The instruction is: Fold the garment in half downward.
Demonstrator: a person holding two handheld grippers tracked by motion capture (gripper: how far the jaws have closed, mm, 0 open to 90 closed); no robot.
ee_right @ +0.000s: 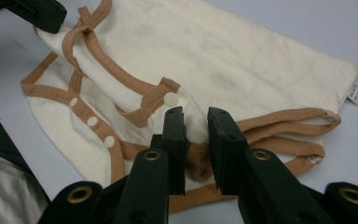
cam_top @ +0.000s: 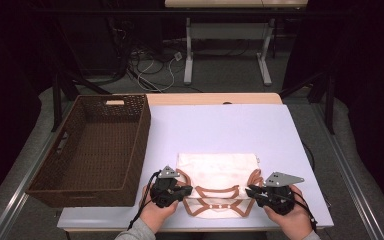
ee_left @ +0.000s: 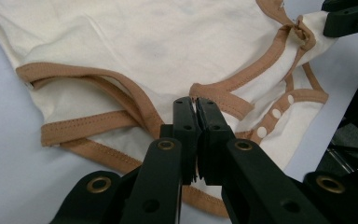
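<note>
My left tool (ee_left: 195,108) is clamped on the soft, limp bodysuit (cam_top: 219,172) at its trim; my right tool (ee_right: 196,126), part-open, straddles the opposite trimmed edge.

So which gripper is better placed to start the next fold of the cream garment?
Probably the left gripper: its jaws are shut on the garment trim. The right gripper stands open around the trim.

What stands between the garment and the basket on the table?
Nothing visible does. The garment lies flat on the table, and the basket stands open just to its left with bare table between them. The left gripper is shut on the garment; the right gripper is open around it.
</note>
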